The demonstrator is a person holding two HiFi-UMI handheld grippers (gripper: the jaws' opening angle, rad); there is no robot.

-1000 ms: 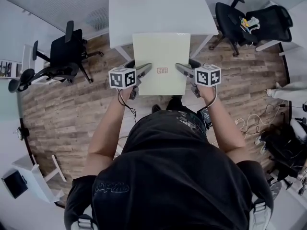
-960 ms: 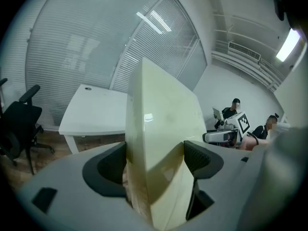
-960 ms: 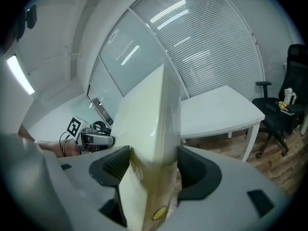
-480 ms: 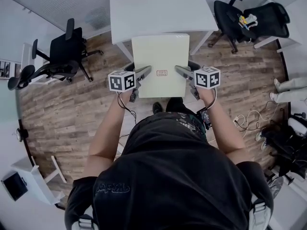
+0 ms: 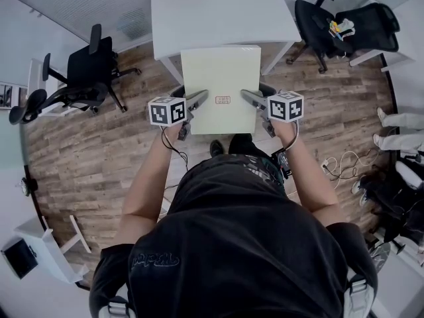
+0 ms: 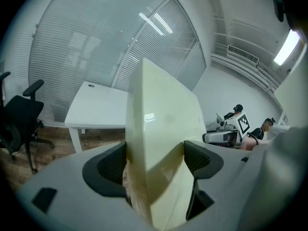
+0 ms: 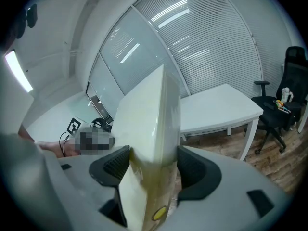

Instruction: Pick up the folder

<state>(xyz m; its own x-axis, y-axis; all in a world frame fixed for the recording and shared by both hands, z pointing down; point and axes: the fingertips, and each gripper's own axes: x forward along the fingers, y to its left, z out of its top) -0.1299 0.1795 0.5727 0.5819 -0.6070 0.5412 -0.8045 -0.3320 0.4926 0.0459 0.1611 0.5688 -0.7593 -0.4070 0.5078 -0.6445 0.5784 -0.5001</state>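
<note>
Little changes over the last second. The folder hangs in the air in front of the person, level and broad side up. Its far edge lies over the near edge of the table in the head view. Compared with a second ago it sits a touch lower in that view, so it has probably come slightly toward the person. Its tilt is the same.

The left claw pinches the folder's left edge. In the left gripper view both pads are pressed against the pale cover. The right claw pinches the opposite edge in the same way, with the folder wedged between its pads in the right gripper view. Neither grip has slipped along the edge since the earlier frames.

Both gripper views show the table behind and below the folder, apart from it. The pick-up therefore looks done, and what remains is only holding the folder steady.

At the right edge, someone's legs have shifted on the floor.
</note>
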